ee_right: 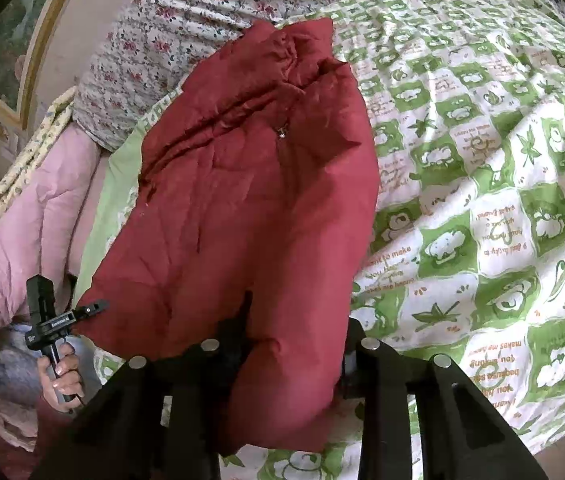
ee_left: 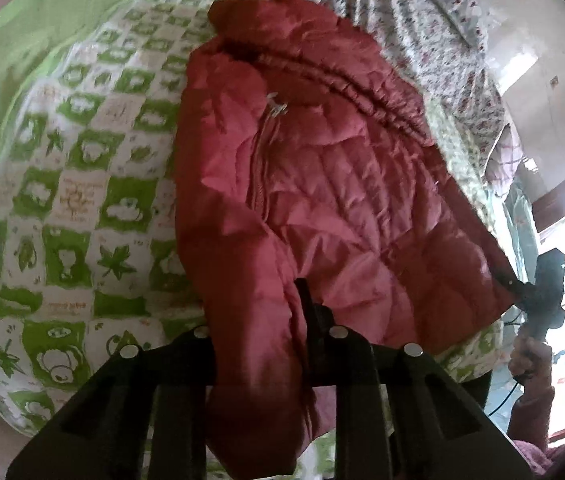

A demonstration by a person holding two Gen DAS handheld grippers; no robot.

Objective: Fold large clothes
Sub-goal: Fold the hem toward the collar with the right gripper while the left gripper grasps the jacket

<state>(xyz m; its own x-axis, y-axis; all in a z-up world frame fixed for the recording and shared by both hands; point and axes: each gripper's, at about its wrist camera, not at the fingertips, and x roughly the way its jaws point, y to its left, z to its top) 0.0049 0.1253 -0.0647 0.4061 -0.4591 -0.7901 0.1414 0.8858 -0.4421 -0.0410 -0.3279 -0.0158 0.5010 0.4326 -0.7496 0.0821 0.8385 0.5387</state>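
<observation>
A red quilted puffer jacket (ee_left: 314,184) lies on a bed, its zipper and collar toward the far end; it also shows in the right wrist view (ee_right: 258,208). My left gripper (ee_left: 258,344) is shut on the jacket's near hem at one corner. My right gripper (ee_right: 294,344) is shut on the near hem at the other corner. Each gripper shows in the other's view: the right gripper (ee_left: 520,288) at the jacket's right corner, the left gripper (ee_right: 94,308) at its left corner. Fabric hides the fingertips.
The bed has a green and white patterned sheet (ee_left: 62,184) (ee_right: 482,200). A floral quilt (ee_left: 422,12) (ee_right: 170,40) lies at the head. A pink blanket (ee_right: 14,240) is piled at the bedside. A framed picture (ee_right: 14,48) hangs on the wall.
</observation>
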